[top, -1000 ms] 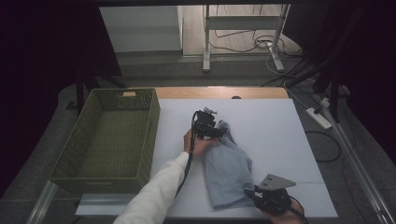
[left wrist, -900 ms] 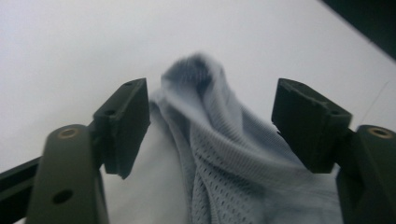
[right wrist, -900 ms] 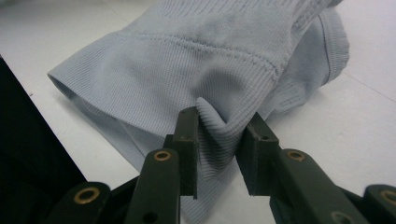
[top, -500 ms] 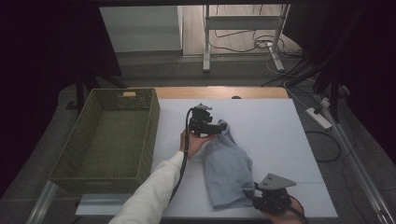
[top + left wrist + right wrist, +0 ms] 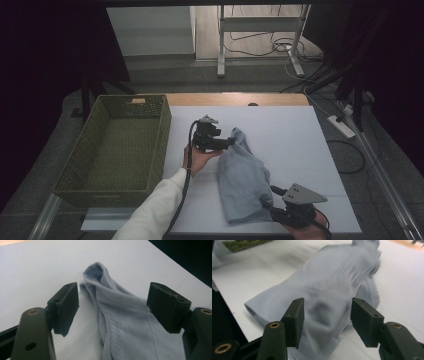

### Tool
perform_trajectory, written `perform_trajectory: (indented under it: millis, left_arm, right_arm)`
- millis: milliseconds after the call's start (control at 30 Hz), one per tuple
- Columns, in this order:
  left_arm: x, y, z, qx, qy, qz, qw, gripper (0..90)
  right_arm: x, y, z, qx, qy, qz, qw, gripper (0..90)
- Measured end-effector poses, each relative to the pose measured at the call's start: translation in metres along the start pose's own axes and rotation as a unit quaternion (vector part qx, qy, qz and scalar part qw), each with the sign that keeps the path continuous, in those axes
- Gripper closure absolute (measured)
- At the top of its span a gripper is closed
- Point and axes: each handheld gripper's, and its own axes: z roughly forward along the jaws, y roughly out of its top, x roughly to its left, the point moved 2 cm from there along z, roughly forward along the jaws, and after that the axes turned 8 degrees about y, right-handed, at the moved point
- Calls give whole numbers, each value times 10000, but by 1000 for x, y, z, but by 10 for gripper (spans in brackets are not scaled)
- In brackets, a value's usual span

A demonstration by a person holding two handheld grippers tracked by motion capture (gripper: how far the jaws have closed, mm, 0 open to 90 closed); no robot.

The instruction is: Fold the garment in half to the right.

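- I see the pale blue garment [image 5: 243, 177] lying crumpled on the white table [image 5: 300, 150], right of the green wicker basket [image 5: 117, 145].
- My left gripper [image 5: 231, 143] sits at the garment's far tip; in its own view the jaws stand wide apart, nothing pinched, the cloth's bunched tip [image 5: 96, 271] just ahead between them.
- My right gripper [image 5: 265, 204] is at the near hem; its jaws have just been opening, and they now stand clear of the fabric [image 5: 324, 295] lying beyond them.
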Motion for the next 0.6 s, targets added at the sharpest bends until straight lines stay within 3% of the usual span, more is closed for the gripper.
perform_trajectory:
  millis: [133,300,600]
  left_arm:
    - [-2,-6,-7,-2,22,83,10000,264]
    - [-3,-14,-15,14,77,204,9998,270]
    - [1,-25,-31,-39,51,182,9998,276]
  right_arm:
    - [-2,4,-6,-212,-121,-6,9997,446]
    - [-8,5,-9,-230,-255,73,9994,447]
    - [-12,4,-6,-193,-137,116,9997,447]
